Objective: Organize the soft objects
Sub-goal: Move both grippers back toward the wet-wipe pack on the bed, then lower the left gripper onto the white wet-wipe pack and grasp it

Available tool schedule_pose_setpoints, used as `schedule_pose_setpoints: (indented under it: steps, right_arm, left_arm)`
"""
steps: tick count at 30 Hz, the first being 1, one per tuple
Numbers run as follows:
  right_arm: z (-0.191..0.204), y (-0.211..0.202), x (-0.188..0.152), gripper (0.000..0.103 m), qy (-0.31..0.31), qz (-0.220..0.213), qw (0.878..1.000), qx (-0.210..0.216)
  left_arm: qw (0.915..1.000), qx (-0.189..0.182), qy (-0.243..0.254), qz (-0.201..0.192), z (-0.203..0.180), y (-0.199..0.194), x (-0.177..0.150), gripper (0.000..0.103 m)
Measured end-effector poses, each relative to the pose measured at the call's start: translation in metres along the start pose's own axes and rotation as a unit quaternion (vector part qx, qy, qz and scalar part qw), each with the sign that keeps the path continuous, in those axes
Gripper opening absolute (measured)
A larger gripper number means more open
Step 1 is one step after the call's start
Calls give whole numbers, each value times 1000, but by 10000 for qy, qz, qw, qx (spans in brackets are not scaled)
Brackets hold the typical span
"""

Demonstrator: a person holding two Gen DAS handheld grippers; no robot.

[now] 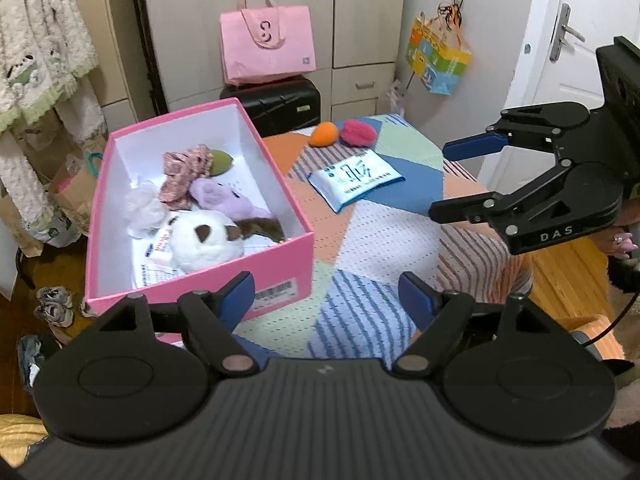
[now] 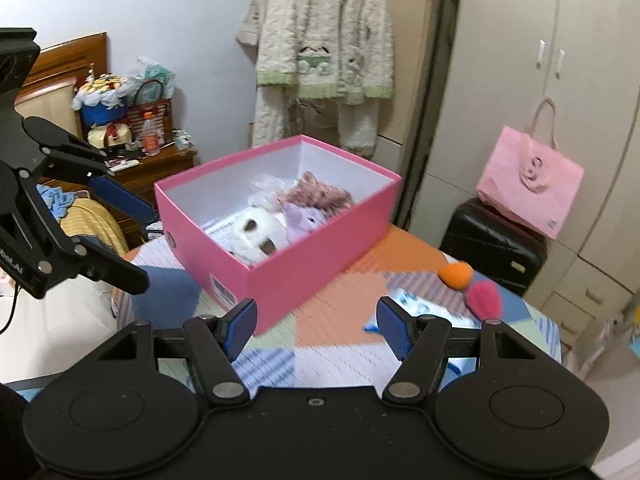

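Pink box (image 1: 276,260) sat left of centre, holding soft toys (image 1: 208,236); orange ball (image 1: 325,134) and red pompom (image 1: 359,132) lay upper centre on the patchwork cover (image 1: 360,216). Left gripper (image 1: 327,298) and right gripper (image 2: 316,326) gaped empty.

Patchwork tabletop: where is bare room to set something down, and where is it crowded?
Free: the near patchwork cloth between the pink box and the tissue pack, and the near-right corner. Crowded: the far edge, where the orange ball and the pink ball lie beside the pack. The box's far end is full of plush toys.
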State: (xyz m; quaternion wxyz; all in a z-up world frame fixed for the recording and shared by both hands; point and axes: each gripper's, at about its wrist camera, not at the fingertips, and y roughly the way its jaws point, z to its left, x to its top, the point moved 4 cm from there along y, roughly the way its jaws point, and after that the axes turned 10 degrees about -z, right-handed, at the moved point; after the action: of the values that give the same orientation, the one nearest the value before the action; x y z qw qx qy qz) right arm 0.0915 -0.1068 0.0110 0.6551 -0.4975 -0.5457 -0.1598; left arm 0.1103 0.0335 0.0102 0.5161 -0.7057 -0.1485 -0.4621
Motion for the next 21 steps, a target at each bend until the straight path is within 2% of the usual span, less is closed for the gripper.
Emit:
schedule_pose_setpoints:
  steps: [5,8,12,21]
  right_arm:
    - [-21,-7,-21,73,109,14,9999,-106]
    - [-36,-9,-34,74,208,-6,9996,-183]
    - [-55,-5,-46,84,331,-21,9992,-204]
    - [-97,18,-77,85,287,-217,9989,-308]
  left_arm:
    - [9998,-167,-29,107,-12,21,0,83]
    - [9994,-302,-95,103,-21,35,3,88]
    - [9993,-342,-151,41,-33,58,11,92]
    - [9973,-652,-323,-84,-63,109,32,92]
